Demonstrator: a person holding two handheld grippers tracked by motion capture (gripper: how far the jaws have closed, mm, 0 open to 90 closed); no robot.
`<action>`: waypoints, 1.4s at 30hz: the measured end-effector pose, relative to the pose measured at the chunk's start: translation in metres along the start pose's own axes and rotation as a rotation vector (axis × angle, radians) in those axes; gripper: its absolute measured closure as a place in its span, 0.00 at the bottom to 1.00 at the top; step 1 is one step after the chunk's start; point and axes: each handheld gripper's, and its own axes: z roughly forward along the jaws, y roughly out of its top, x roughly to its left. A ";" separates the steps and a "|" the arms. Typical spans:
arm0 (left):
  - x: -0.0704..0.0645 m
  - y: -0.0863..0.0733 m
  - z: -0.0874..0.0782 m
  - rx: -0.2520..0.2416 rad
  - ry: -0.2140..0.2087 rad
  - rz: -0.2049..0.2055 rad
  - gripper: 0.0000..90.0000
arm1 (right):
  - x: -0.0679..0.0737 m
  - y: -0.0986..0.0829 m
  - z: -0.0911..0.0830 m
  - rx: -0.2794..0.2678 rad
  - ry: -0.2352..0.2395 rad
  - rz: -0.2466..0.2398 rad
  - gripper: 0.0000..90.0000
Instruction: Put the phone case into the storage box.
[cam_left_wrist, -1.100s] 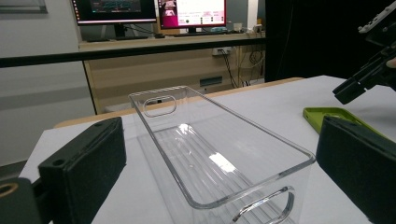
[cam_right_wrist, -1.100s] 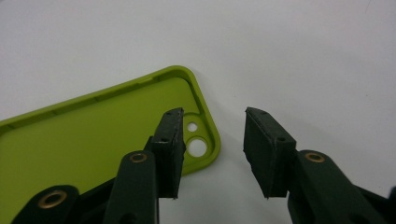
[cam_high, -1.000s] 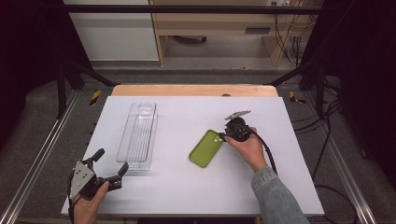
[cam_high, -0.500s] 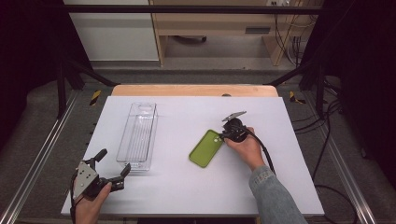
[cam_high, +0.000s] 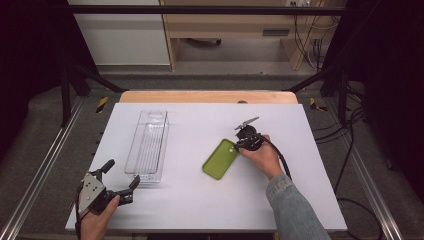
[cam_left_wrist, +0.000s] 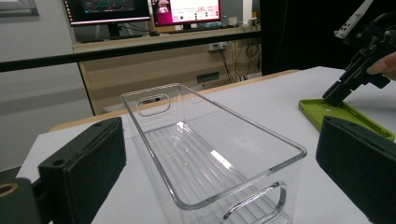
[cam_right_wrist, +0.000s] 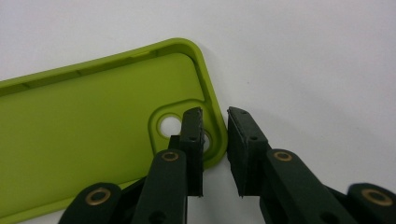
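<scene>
On the white table (cam_high: 200, 200) the right hand-held gripper (cam_right_wrist: 215, 130) straddles the camera-hole end rim of the green phone case (cam_right_wrist: 93, 130) with jaws narrowly parted, apparently not yet pinching it, while the left hand-held gripper (cam_high: 119, 181) hovers wide open before the clear plastic bin (cam_left_wrist: 205, 154)

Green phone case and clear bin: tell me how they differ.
The green phone case is opaque and shallow; the clear bin is see-through, taller-walled and longer. The case lies aslant, with the right gripper straddling its rim; the bin lies untouched ahead of the open left gripper. Both lie open side up on the white table.
</scene>
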 end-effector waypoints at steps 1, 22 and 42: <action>0.000 0.000 0.000 0.000 0.000 0.000 0.01 | 0.000 0.000 0.000 0.000 0.000 0.000 0.85; 0.001 0.000 0.000 0.002 0.005 0.004 0.01 | -0.004 0.000 0.003 0.008 0.015 -0.003 0.90; 0.003 -0.001 0.000 0.015 0.019 -0.007 0.02 | -0.007 -0.001 0.001 0.011 0.043 0.025 0.93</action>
